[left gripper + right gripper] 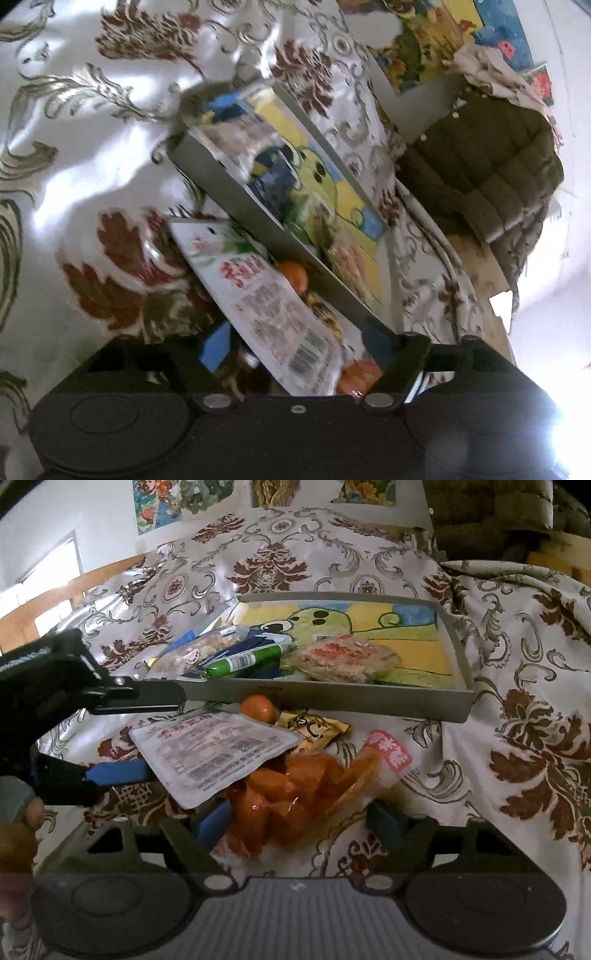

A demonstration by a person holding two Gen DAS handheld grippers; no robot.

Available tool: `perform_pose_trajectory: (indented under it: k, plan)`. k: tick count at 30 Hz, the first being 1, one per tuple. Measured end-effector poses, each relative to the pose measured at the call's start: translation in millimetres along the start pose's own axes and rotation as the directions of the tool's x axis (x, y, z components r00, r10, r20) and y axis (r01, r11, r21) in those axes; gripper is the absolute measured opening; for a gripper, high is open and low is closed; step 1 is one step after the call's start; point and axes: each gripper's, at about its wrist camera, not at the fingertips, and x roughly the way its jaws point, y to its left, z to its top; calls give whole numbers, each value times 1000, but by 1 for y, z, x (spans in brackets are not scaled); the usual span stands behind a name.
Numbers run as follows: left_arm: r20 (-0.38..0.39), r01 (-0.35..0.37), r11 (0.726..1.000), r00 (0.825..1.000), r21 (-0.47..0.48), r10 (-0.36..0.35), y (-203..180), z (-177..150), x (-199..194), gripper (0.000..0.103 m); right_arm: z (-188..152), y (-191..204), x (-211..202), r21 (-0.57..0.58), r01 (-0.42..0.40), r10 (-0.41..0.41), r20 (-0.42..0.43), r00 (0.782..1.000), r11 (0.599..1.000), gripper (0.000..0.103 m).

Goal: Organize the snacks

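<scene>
A grey tray (332, 698) with a green cartoon picture on its floor lies on the patterned cloth; it also shows in the left wrist view (221, 188). It holds a nut bag (199, 651), a green stick pack (251, 659) and a rice cake pack (347, 659). In front lies a flat white pouch (218, 753), which also shows in the left wrist view (273, 306). My left gripper (147, 734) stands open around the pouch's left end. An orange snack bag (295, 797) lies between the open fingers of my right gripper (299, 823).
A small orange ball (258, 708) and a gold packet (314, 727) lie against the tray's front wall. A dark quilted jacket (487, 170) lies beyond the cloth. Posters (166, 502) hang on the far wall. Wood boards (480, 266) edge the cloth.
</scene>
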Motion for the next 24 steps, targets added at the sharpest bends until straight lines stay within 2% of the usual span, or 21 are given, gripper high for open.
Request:
perform_pose_trajectory:
  k: [2, 4, 7, 9, 10, 11, 14, 17, 19, 24]
  plan:
    - [2, -21, 1000, 1000, -10, 21, 5, 0, 2, 53, 1, 2, 0, 3, 0, 0, 7, 1000, 1000, 80]
    - [2, -28, 999, 1000, -29, 28, 10, 2, 3, 45, 1, 3, 0, 2, -2, 2, 12, 1000, 1000, 79]
    - [8, -16, 998, 1000, -54, 17, 14, 5, 2, 41, 1, 2, 2, 15, -9, 9, 9, 1000, 1000, 78]
    - [3, 7, 998, 1000, -58, -7, 14, 6, 1, 30, 2, 0, 5, 35, -20, 20, 3, 1000, 999, 78]
    - [-3, 17, 999, 1000, -51, -17, 12, 6, 1, 15, 3, -1, 7, 45, -24, 24, 2, 1000, 999, 78]
    - [-11, 26, 999, 1000, -38, -26, 9, 6, 2, 11, 3, -1, 8, 48, -26, 26, 0, 1000, 998, 79]
    - [-21, 30, 1000, 999, 2, -30, 2, 3, 3, 11, 5, -1, 12, 49, -31, 31, -5, 1000, 998, 78]
    - [-27, 27, 1000, 999, -3, -27, 3, 4, 4, 9, 7, -3, 12, 67, -58, 59, -12, 998, 996, 65]
    - [-32, 19, 1000, 999, -16, -20, 6, 6, 5, 8, 8, 0, 11, 67, -59, 61, -18, 998, 996, 63]
    - [-73, -82, 996, 994, 20, 83, 3, 15, 5, 8, 10, -2, 10, 106, -66, 70, -41, 997, 992, 60]
